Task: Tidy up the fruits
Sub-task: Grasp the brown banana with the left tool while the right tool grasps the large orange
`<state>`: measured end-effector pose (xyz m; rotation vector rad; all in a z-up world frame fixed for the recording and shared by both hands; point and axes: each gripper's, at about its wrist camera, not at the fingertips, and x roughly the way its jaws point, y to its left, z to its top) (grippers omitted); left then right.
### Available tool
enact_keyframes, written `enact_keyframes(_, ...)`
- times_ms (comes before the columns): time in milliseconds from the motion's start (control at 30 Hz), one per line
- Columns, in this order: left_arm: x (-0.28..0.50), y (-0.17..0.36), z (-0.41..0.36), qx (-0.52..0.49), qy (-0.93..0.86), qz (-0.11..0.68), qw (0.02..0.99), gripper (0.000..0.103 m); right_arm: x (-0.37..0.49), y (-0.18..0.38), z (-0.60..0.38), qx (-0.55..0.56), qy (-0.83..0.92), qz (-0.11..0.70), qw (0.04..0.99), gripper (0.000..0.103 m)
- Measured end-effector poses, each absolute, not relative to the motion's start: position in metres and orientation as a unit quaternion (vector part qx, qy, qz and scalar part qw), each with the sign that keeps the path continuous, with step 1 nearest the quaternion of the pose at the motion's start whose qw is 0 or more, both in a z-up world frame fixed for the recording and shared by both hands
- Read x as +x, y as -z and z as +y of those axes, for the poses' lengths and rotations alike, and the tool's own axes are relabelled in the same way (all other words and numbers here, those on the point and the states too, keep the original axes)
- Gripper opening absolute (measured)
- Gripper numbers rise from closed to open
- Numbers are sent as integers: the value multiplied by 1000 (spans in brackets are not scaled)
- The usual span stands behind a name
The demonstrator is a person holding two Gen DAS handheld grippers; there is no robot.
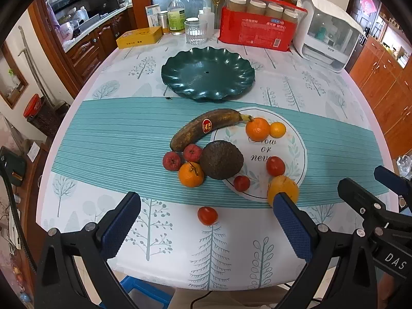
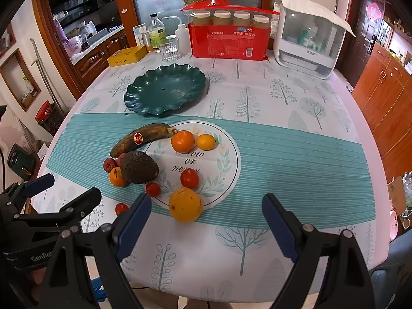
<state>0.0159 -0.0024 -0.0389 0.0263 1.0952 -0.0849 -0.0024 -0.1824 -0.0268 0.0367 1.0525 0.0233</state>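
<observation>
An empty dark green scalloped plate (image 1: 207, 73) (image 2: 164, 92) sits at the far middle of the table. In front of it lie loose fruits: a brown banana (image 1: 206, 128) (image 2: 140, 139), an avocado (image 1: 221, 163) (image 2: 139, 166), several oranges such as one big orange (image 2: 185, 204) (image 1: 283, 188), and small red fruits such as one (image 1: 207, 215) nearest the front edge. My left gripper (image 1: 206, 220) is open and empty above the table's front edge. My right gripper (image 2: 206, 217) is open and empty, just in front of the big orange.
At the back of the table stand a glass (image 1: 195, 32), bottles (image 1: 176, 14), a yellow box (image 1: 139, 37), a red pack of jars (image 1: 260, 25) and a white appliance (image 1: 329, 31). Wooden cabinets (image 2: 386, 103) line the right side.
</observation>
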Motion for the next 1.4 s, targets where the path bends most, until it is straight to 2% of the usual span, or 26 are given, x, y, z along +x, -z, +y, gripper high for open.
enact_keyframes(300, 33, 51, 7, 9, 38, 531, 846, 102, 11, 43, -189, 38, -14, 523, 851, 88)
enact_keyframes(567, 67, 60, 32, 36, 16, 498, 866, 100, 24, 75, -195, 52, -41, 560, 826, 87)
enact_keyframes(767, 97, 78, 38, 65, 60, 519, 850, 100, 30, 103, -189, 58, -58, 590, 804, 81)
enact_keyframes(1000, 135, 96, 45, 48, 98, 540, 834, 99, 38, 124, -184, 68, -67, 605, 790, 80)
enact_keyframes(1400, 200, 143, 11, 81, 142, 593, 788, 97, 48, 144, -179, 92, -77, 616, 778, 79)
